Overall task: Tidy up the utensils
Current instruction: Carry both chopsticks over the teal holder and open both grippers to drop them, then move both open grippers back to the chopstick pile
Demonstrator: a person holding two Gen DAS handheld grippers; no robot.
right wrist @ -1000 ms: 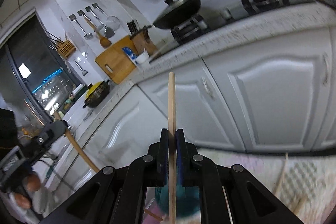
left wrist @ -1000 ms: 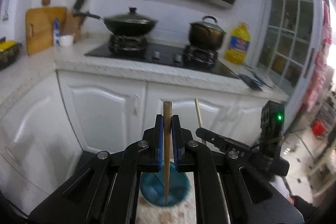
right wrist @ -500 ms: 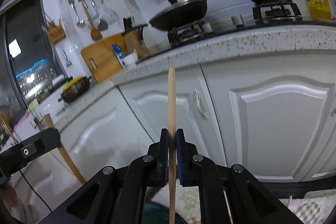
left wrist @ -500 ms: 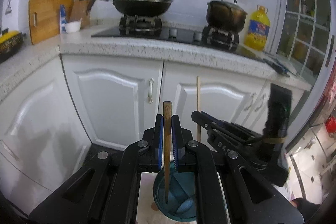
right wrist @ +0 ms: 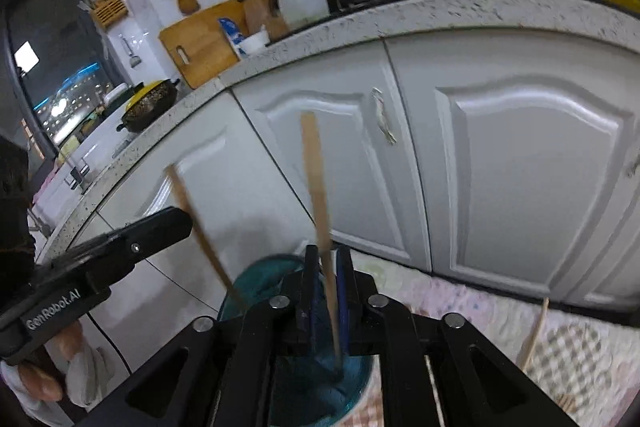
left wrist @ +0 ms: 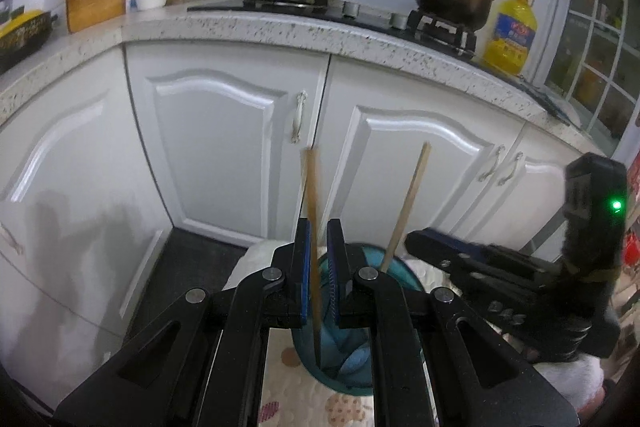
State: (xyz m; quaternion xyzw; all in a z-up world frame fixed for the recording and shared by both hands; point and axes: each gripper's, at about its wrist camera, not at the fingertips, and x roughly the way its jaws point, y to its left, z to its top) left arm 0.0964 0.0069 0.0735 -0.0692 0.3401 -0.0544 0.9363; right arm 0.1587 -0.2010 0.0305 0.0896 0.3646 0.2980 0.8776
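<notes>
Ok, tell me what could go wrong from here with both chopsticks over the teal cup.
1. The right hand-held gripper has just been opening its jaws. The pale chopstick between them is blurred and tilted, so it might strike the teal cup at its rim or lean out.
2. The brown chopstick looks loose in the left hand-held gripper. Dropping so close together, the sticks could knock each other or tip the cup.

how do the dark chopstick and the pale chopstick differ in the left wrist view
The dark chopstick is deep brown; the pale chopstick is light tan. The dark chopstick stands almost upright, while the pale chopstick leans with its top to the right. The dark chopstick looks blurred; the pale chopstick is sharp. Both have their lower ends in the teal cup.
</notes>
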